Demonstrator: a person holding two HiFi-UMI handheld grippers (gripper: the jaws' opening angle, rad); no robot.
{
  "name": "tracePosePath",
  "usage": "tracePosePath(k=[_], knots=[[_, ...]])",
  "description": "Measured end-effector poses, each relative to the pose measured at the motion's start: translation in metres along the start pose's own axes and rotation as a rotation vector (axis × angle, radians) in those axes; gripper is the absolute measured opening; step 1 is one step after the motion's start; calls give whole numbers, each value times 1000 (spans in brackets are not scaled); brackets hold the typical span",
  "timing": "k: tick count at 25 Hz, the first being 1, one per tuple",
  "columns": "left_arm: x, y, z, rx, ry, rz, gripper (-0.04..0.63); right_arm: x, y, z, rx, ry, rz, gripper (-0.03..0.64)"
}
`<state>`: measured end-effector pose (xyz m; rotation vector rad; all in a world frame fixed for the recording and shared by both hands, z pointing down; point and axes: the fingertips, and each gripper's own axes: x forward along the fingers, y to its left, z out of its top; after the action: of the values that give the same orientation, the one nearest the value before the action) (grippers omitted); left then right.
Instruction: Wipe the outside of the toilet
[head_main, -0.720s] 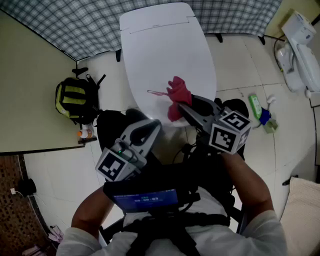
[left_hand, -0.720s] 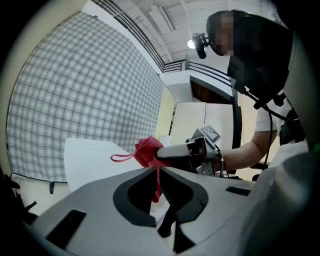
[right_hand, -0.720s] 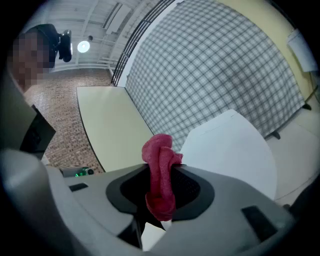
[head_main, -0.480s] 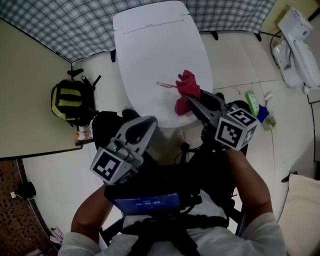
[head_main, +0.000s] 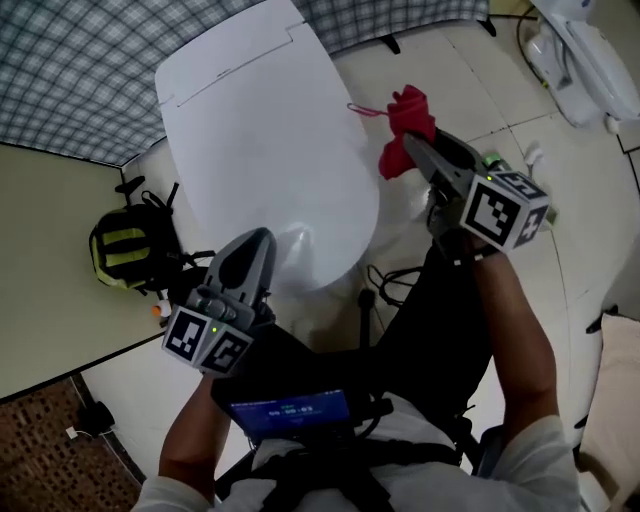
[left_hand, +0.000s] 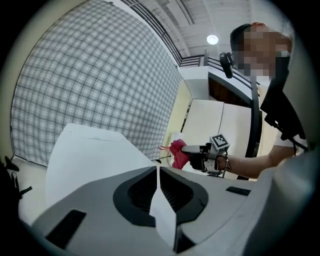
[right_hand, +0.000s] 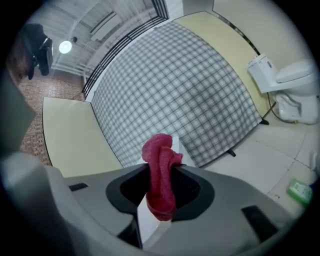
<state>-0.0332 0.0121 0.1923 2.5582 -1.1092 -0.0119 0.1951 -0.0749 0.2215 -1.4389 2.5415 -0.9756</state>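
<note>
Head view: the closed white toilet (head_main: 260, 130) stands on a tiled floor (head_main: 600, 230) before a checked curtain (head_main: 70, 60); a backpack (head_main: 125, 250) lies left of it, a second toilet (head_main: 580, 50) upper right. Left gripper view: the left hand-held gripper (left_hand: 158, 169) is fully closed. Right gripper view: the right hand-held gripper (right_hand: 160, 167) clamps a red cloth (right_hand: 160, 147) just beside the toilet's right edge.

plain white toilet (head_main: 260, 130), cloth (head_main: 408, 125) is deep pink-red. Far plaid sheet (head_main: 70, 60) = grey + white checks. Backpack (head_main: 122, 250) on the left: black w/ neon yellow. Left hand-held gripper (head_main: 262, 238) & right hand-held gripper (head_main: 412, 143) both grey, b/w square markers. Floor (head_main: 480, 80) = cream tiles.
</note>
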Motion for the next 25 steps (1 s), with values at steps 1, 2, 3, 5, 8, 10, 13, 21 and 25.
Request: tracePosePath(k=[1, 2, 3, 5, 8, 10, 13, 21, 25], knots=[[10, 3, 1, 1, 2, 4, 3, 5, -12, 2, 11, -8, -9, 123], [19, 6, 1, 5, 6, 7, 3, 10, -24, 3, 23, -18, -21, 123], [29, 9, 0, 9, 11, 11, 3, 16, -36, 3, 34, -29, -31, 123], [49, 15, -2, 13, 19, 15, 3, 31, -56, 1, 59, -47, -41, 123], [81, 25, -2, 11, 19, 18, 4, 51, -74, -3, 77, -26, -28, 123], [102, 31, -2, -5, 14, 15, 3, 59, -78, -4, 72, 10, -11, 123], [129, 36, -3, -41, 6, 2, 3, 63, -83, -9, 74, 61, 3, 123], [149, 48, -2, -83, -45, 76, 3, 88, -117, -4, -26, 197, -6, 123], [155, 48, 0, -45, -52, 143, 4, 107, -132, 5, -55, 246, 22, 123]])
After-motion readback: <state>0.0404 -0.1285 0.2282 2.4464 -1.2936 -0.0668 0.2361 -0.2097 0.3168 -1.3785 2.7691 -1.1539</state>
